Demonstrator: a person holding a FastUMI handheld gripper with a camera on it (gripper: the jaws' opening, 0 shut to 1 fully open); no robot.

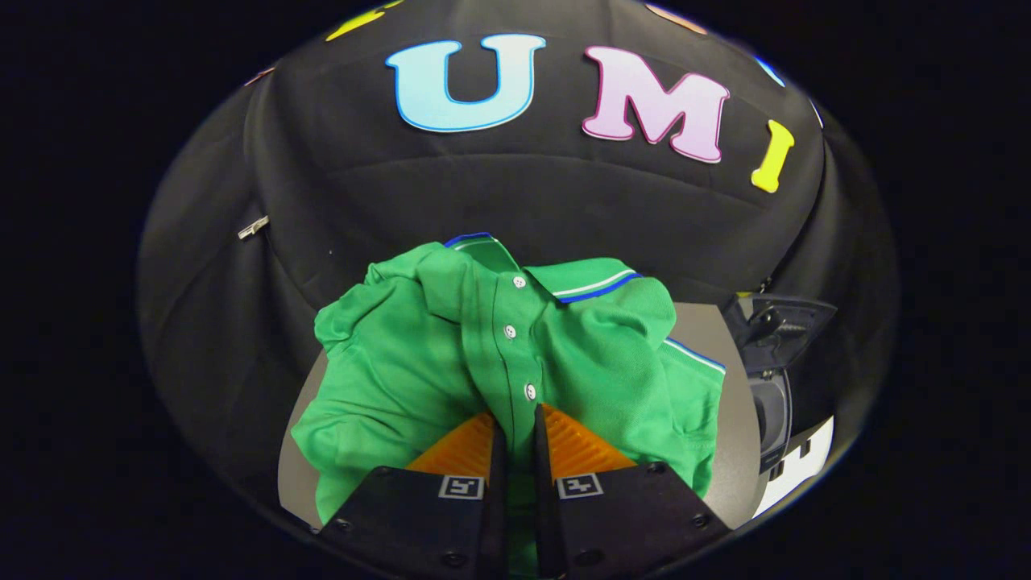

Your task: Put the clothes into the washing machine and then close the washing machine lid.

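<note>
Item: crumpled green polo shirt (451, 354) of knitted fabric, with white buttons on its placket and a collar trimmed in white and blue. It is lying bunched on a flat grey table surface (737, 451), collar pointing away from the gripper toward the black cloth wall (515, 201), one sleeve spreading out to the right.

Item: two-finger gripper (515, 431). Its fingers are standing nearly together, leaving only a narrow slot, and a fold of the shirt's placket is running down into that slot just below the lowest button; both fingers are pressing on the fabric and pinching it. The rest of the shirt is billowing out ahead of and to either side of the fingers.

Item: small dark washing machine (773, 403) with its hinged lid (785, 318) standing raised. It is sitting beyond the right edge of the shirt, apart from the gripper. Its opening is facing sideways here and is probably uncovered, though the distortion at this margin is making that hard to confirm.

Item: small metallic clip or zip pull (253, 227), hanging on the cloth wall well to the left.
</note>
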